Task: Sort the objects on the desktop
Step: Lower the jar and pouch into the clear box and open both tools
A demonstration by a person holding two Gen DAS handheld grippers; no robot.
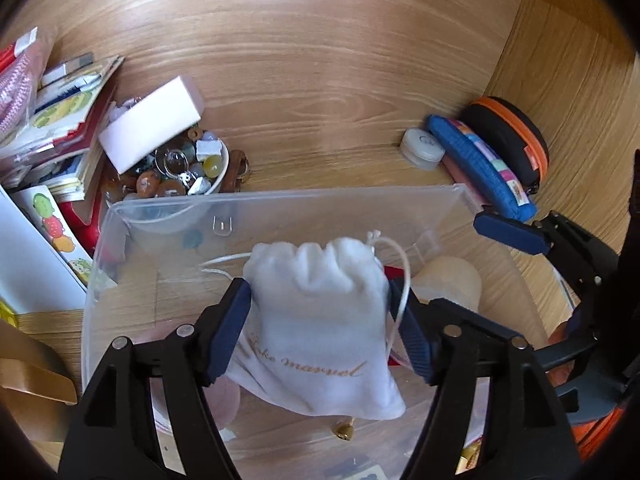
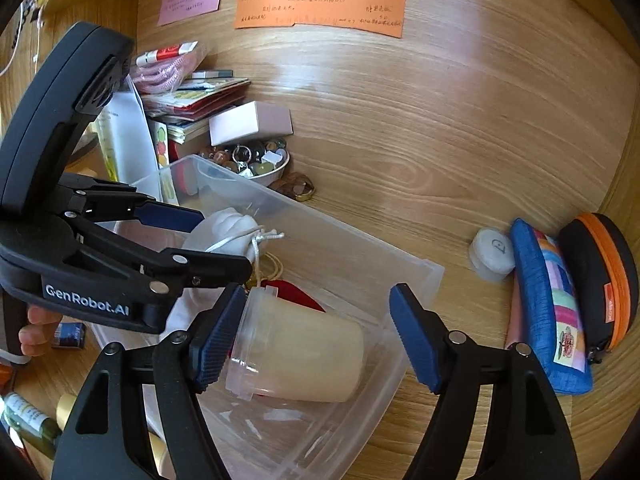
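On the wooden desk [image 1: 320, 80], left tool [image 1: 320, 320] clamps one white pouch [image 1: 316, 320] over one clear bin [image 1: 280, 208]; right tool [image 2: 316, 332] gapes.

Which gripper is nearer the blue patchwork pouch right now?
Right. The right gripper hangs open over the clear bin, just beside the blue patchwork pouch. The left gripper, shut on the white drawstring bag, sits farther across the bin.

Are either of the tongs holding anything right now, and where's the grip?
The left tongs grip the white drawstring pouch by its two sides, below the gathered neck, over the clear plastic bin. The right tongs are open, holding nothing.
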